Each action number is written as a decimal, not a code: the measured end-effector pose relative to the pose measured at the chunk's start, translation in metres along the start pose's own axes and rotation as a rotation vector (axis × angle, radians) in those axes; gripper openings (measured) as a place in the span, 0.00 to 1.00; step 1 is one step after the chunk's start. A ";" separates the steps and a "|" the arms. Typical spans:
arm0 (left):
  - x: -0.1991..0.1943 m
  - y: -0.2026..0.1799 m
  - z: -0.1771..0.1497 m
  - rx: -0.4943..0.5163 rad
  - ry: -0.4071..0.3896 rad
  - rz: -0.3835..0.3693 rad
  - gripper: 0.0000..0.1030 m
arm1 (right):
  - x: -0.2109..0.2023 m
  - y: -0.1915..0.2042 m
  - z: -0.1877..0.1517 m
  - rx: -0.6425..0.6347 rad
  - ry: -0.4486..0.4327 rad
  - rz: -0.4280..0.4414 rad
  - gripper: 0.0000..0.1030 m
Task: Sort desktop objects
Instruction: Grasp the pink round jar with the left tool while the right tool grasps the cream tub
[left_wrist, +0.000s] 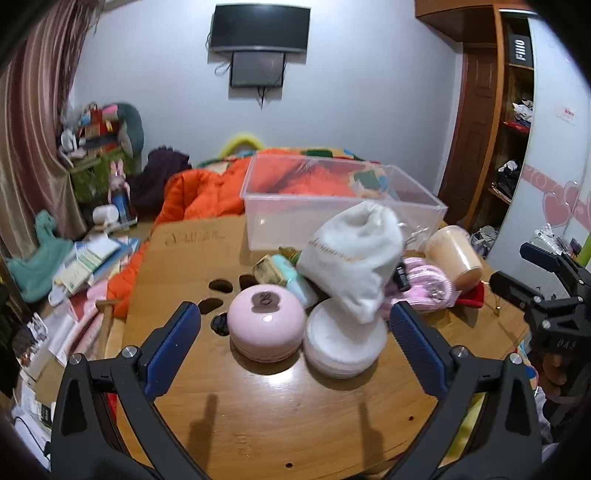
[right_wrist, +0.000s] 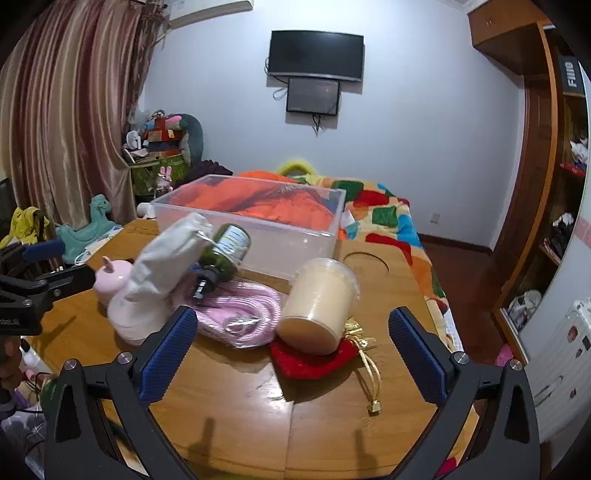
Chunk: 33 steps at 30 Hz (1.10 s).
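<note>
A heap of small items lies on a wooden table (left_wrist: 280, 413). In the left wrist view a pink round case (left_wrist: 266, 325) and a white round case (left_wrist: 343, 350) sit just ahead of my open left gripper (left_wrist: 293, 332); a white cloth pouch (left_wrist: 351, 254) leans on the white case. In the right wrist view my open right gripper (right_wrist: 291, 339) hovers before a beige lidded cup (right_wrist: 317, 306) lying on a red pouch (right_wrist: 314, 360), beside a pink knitted item (right_wrist: 243, 314) and a green bottle (right_wrist: 225, 251). A clear plastic bin (left_wrist: 332, 206) stands behind the heap.
A bed with an orange quilt (left_wrist: 207, 195) and a patchwork blanket (right_wrist: 388, 218) lies behind the table. Cut-out holes (left_wrist: 218, 295) mark the tabletop. Papers and books (left_wrist: 85, 266) clutter the left side. A wooden shelf (right_wrist: 554, 184) stands at the right.
</note>
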<state>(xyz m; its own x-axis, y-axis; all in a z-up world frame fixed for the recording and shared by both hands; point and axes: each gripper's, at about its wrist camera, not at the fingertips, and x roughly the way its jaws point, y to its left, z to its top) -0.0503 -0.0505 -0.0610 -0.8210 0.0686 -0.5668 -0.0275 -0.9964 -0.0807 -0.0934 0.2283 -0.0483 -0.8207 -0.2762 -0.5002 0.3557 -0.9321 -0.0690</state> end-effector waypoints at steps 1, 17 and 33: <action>0.003 0.003 0.000 -0.005 0.008 0.006 1.00 | 0.003 -0.004 0.001 0.008 0.009 0.007 1.00; 0.036 0.034 0.000 0.048 0.150 0.018 1.00 | 0.052 -0.054 0.011 0.104 0.163 0.087 1.00; 0.066 0.043 -0.005 0.013 0.241 -0.054 1.00 | 0.100 -0.052 0.024 0.123 0.292 0.212 0.83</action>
<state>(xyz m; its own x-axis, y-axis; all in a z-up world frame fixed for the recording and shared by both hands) -0.1027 -0.0881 -0.1061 -0.6581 0.1305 -0.7416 -0.0762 -0.9914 -0.1068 -0.2046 0.2434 -0.0741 -0.5666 -0.4037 -0.7184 0.4325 -0.8877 0.1577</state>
